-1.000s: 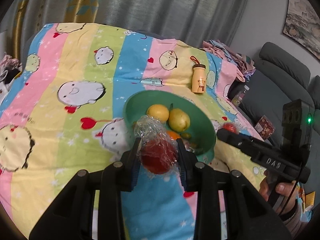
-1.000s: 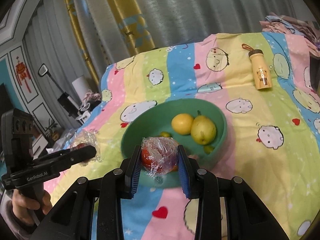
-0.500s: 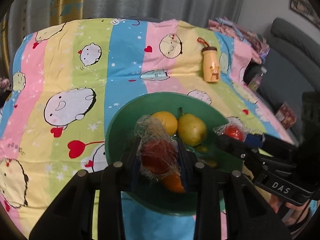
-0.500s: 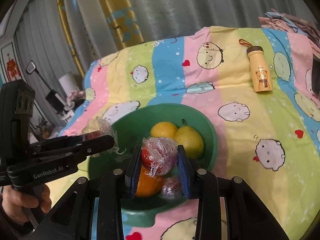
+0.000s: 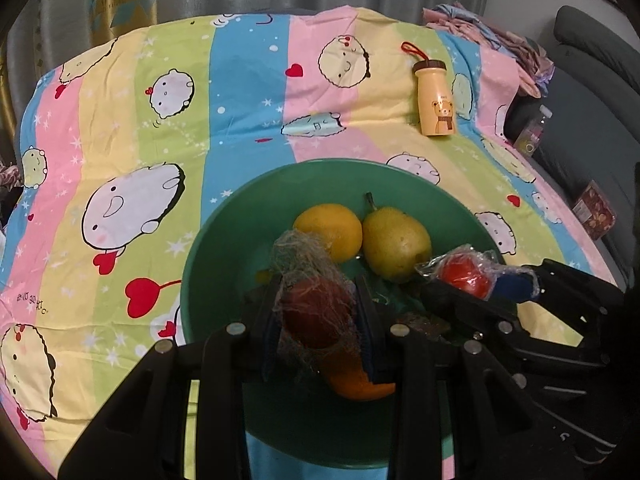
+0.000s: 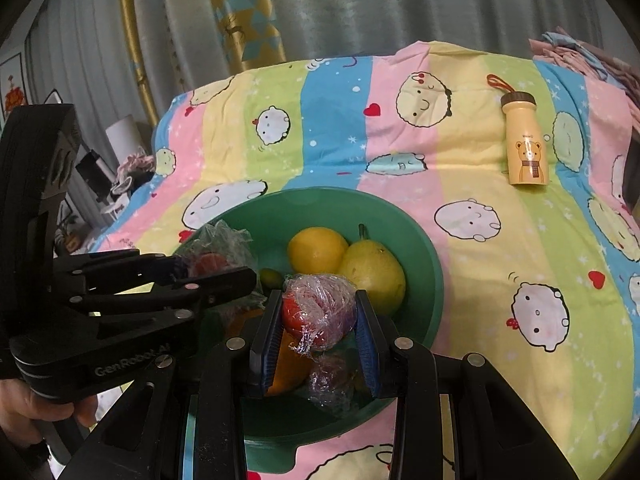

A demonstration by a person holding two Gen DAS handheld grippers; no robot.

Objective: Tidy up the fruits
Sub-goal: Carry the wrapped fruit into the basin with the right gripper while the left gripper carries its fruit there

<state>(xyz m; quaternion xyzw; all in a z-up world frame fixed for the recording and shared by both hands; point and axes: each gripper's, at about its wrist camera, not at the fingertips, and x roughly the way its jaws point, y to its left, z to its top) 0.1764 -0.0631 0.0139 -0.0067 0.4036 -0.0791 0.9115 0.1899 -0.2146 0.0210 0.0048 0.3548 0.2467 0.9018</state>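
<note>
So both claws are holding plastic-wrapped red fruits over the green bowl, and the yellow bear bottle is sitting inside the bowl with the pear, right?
Not quite. The yellow bear bottle lies on the striped sheet beyond the green bowl, not inside it, as the right wrist view shows. The rest holds: both claws grip wrapped red fruits over the bowl, where the pear sits.

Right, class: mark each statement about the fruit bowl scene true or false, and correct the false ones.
1. Each gripper holds a plastic-wrapped red fruit. True: left gripper, right gripper.
2. The bowl is blue. False: it is green.
3. A pear lies in the bowl beside a yellow citrus. True.
4. The bottle stands in the bowl. False: it lies on the sheet, beyond the bowl.
</note>
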